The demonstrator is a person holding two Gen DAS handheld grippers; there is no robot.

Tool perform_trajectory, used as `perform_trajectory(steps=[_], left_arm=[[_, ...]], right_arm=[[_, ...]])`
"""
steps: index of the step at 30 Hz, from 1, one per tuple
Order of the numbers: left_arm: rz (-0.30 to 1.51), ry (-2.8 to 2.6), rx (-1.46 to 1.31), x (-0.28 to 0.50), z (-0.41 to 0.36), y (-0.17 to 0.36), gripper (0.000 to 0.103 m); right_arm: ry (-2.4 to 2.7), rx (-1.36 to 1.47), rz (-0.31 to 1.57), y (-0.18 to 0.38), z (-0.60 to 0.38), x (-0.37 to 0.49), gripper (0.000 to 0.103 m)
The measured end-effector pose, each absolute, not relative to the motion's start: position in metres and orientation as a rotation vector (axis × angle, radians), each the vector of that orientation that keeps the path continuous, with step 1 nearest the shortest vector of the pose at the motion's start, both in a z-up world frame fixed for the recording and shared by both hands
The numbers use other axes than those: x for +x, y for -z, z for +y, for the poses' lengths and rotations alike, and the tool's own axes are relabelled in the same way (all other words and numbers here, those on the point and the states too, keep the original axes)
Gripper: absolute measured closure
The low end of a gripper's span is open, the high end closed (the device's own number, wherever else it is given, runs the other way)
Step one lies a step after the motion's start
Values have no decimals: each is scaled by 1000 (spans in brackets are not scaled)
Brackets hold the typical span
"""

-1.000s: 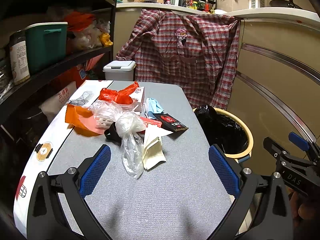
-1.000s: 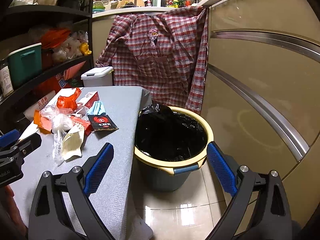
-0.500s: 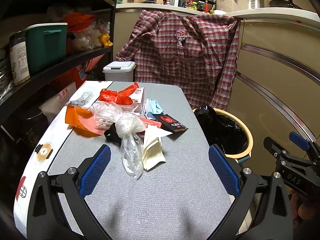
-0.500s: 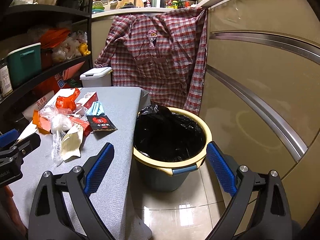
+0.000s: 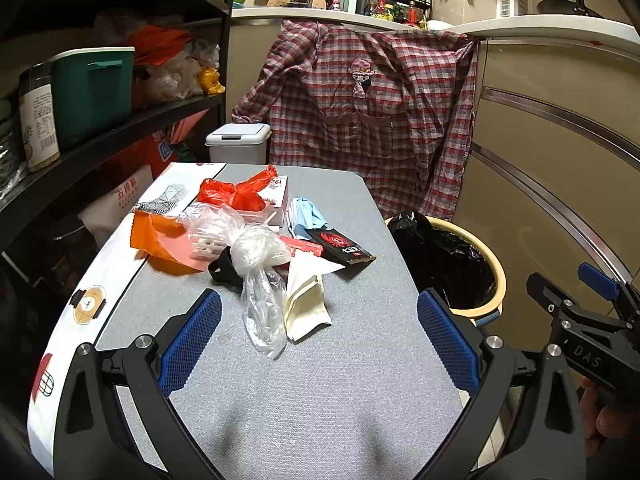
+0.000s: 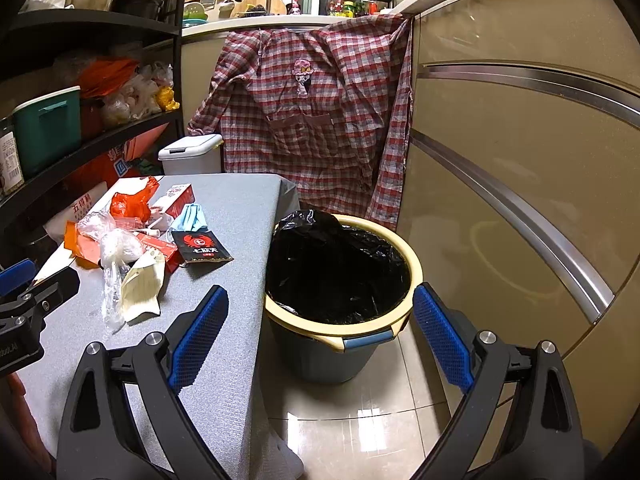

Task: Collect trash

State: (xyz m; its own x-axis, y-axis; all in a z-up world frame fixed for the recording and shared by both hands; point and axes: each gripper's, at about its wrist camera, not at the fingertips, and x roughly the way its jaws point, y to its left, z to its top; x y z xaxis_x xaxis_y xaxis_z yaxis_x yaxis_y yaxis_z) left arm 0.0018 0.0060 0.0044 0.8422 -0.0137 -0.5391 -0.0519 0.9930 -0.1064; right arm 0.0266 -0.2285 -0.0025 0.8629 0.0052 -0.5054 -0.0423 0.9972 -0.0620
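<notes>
A heap of trash lies on the grey table [image 5: 320, 380]: a clear plastic bag [image 5: 262, 280], a cream paper napkin [image 5: 306, 304], a black snack packet [image 5: 344, 246], a blue face mask [image 5: 306, 218], a red plastic bag [image 5: 236, 194] and an orange wrapper [image 5: 160, 234]. My left gripper [image 5: 318, 340] is open and empty, just short of the heap. My right gripper [image 6: 316, 332] is open and empty, above the near rim of the yellow-rimmed bin [image 6: 344, 338] with a black liner, which stands on the floor right of the table.
A black shelf unit [image 5: 120, 136] with a green box [image 5: 94, 92] and bags runs along the left. A plaid shirt [image 5: 372, 120] hangs at the back over a counter. A small white lidded bin [image 5: 238, 142] stands behind the table. Beige cabinet fronts [image 6: 520, 160] are at the right.
Both grippers have hardly moved. The right wrist view has drifted slightly toward the bin. Nothing was picked up or let go.
</notes>
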Motion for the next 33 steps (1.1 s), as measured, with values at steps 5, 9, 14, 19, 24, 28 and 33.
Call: perform_trajectory(steps=[5, 9, 14, 19, 24, 28, 33], left_arm=[[571, -19, -116, 1, 3, -2, 8], [569, -20, -118, 2, 4, -5, 8], [570, -19, -116, 0, 3, -2, 8], [570, -19, -116, 1, 3, -3, 8], [569, -19, -114, 1, 4, -4, 8], [564, -23, -122, 1, 3, -5, 8], [542, -54, -104, 0, 1, -9, 12]], right_arm=[[-24, -71, 529, 2, -229, 27, 11], [-24, -73, 528, 2, -229, 27, 11], [-23, -72, 529, 2, -229, 27, 12], [-24, -74, 528, 2, -230, 27, 12], [-22, -73, 527, 2, -231, 27, 12], [-19, -73, 524, 1, -231, 27, 15], [-20, -68, 506, -1, -232, 27, 22]])
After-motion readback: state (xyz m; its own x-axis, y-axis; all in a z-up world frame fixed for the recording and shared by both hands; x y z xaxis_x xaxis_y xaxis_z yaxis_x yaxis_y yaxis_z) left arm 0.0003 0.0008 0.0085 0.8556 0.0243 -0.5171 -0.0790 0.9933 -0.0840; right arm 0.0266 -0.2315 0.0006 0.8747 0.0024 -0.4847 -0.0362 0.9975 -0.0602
